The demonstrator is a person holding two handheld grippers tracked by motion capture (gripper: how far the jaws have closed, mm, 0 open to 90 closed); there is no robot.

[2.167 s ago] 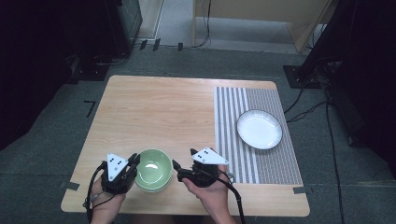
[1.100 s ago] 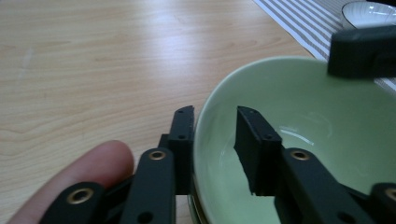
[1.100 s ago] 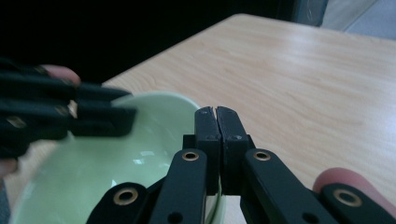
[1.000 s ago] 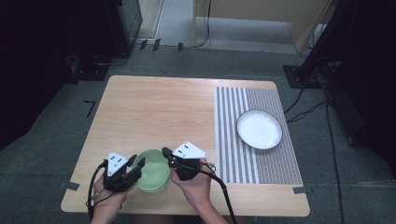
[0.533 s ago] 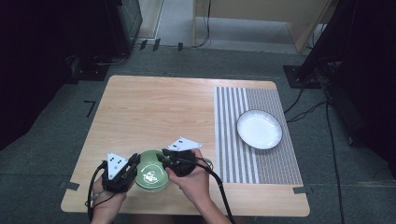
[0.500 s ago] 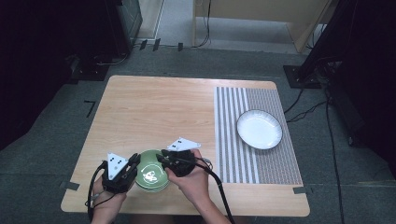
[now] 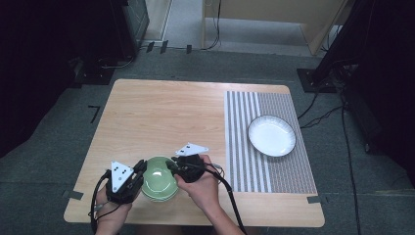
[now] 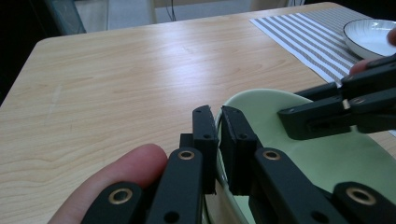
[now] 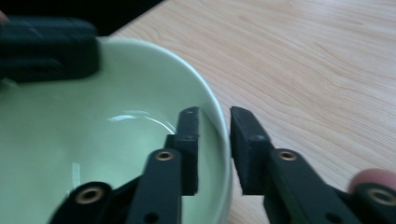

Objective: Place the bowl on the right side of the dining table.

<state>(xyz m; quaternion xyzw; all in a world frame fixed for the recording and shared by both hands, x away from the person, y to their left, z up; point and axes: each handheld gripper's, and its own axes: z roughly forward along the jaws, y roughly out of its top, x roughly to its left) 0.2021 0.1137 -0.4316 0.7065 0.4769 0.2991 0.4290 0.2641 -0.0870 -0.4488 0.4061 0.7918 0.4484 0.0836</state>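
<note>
Green bowl (image 7: 159, 177) sits at near edge of wooden table (image 7: 161, 117), left of centre, between my two hands. In high view a second green rim shows just under it, so it may rest on another bowl; can't tell for sure.

Left claw (image 8: 218, 135): jaws pinched together on bowl's rim, one pad outside the wall, other pad inside; rim runs up between them w/ no gap seen. In high view left claw (image 7: 138, 174) meets bowl's left side, grey three-cornered plate on top, cable trailing back by my wrist. My fingertip (image 8: 126, 163) rests beside the outer jaw.

Right claw (image 9: 214, 135): jaws straddle the opposite rim, left jaw inside bowl (image 9: 93, 154), right jaw outside over table. They have just been closing w/ the rim between them, but a slim gap remains on each side of the wall, so pads don't press on it: jaws apart, no clamp. In high view right claw (image 7: 172, 165) reaches bowl's right rim from my right hand (image 7: 200, 183).

Right claw's jaws also appear in left gripper view, above bowl's far rim.

Striped placemat (image 7: 274, 161) covers table's right part; white plate w/ dark rim (image 7: 271, 135) lies on it, well apart from bowl.
</note>
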